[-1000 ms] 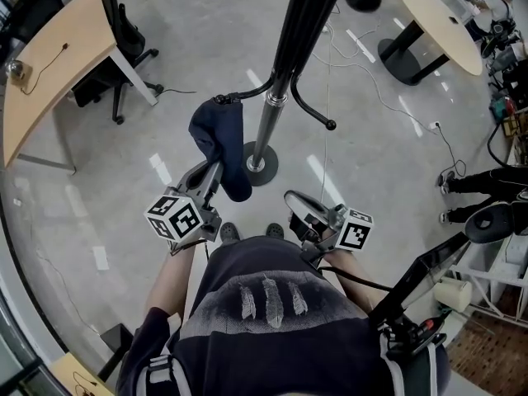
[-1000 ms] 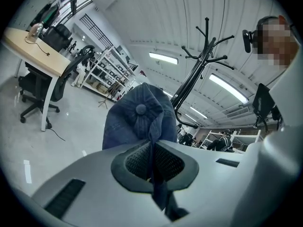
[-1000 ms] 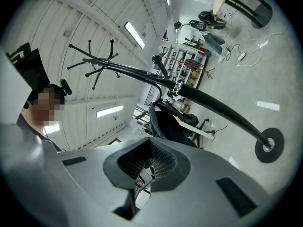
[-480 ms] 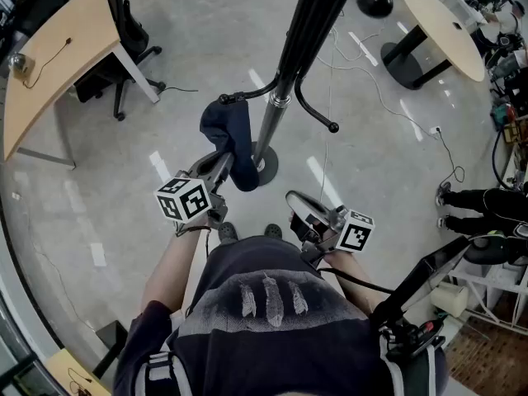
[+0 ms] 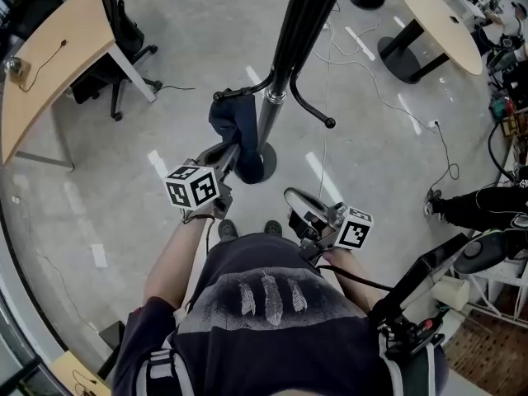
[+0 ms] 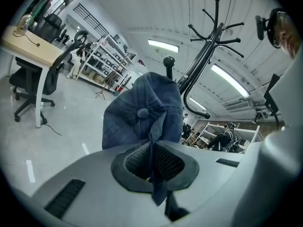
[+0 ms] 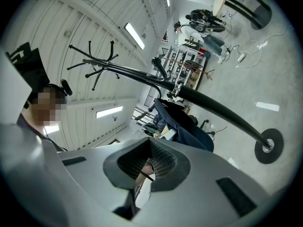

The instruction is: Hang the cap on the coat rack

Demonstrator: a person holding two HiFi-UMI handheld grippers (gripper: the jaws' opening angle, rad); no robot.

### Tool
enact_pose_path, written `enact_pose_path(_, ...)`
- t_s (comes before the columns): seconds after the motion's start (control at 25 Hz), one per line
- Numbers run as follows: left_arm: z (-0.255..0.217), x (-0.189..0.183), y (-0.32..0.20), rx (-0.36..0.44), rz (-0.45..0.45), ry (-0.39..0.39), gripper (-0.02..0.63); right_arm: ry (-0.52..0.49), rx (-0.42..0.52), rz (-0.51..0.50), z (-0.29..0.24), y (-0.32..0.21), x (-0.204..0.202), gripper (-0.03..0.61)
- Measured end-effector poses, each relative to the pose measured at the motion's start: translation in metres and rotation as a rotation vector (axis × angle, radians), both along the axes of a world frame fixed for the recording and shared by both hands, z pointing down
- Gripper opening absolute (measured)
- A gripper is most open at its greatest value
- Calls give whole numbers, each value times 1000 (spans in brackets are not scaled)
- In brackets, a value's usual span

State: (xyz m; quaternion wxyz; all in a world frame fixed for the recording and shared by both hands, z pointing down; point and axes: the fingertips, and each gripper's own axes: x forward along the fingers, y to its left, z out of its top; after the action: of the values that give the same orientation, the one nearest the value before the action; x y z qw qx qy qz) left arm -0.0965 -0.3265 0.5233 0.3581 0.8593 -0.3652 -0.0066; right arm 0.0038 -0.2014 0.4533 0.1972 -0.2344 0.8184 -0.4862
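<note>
While your L gripper (image 5: 228, 152) pinches the cap (image 5: 233, 129) fabric, cap's at a hook (image 5: 246, 92) of the coat rack (image 5: 290, 46), upper centre; seating unclear, release not yet done. R gripper (image 5: 297, 205) closed, empty.

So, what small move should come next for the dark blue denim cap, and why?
Probably raise the dark blue denim cap slightly and ease it over the round knob of the black coat rack's hook. The left gripper is clamped on its cloth, and the left gripper view shows the knob just above the crown, so it seems not hooked yet.
</note>
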Motion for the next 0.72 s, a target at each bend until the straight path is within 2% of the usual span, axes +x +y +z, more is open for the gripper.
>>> enact_pose_path(0.32, 0, 5, -3, -11, 7, -13, 15, -18, -4, 25, 0, 0, 7, 3)
enact_pose_path(0.72, -4, 30, -10, -19, 16, -42, 15, -48, -5, 38, -2, -7, 33, 3)
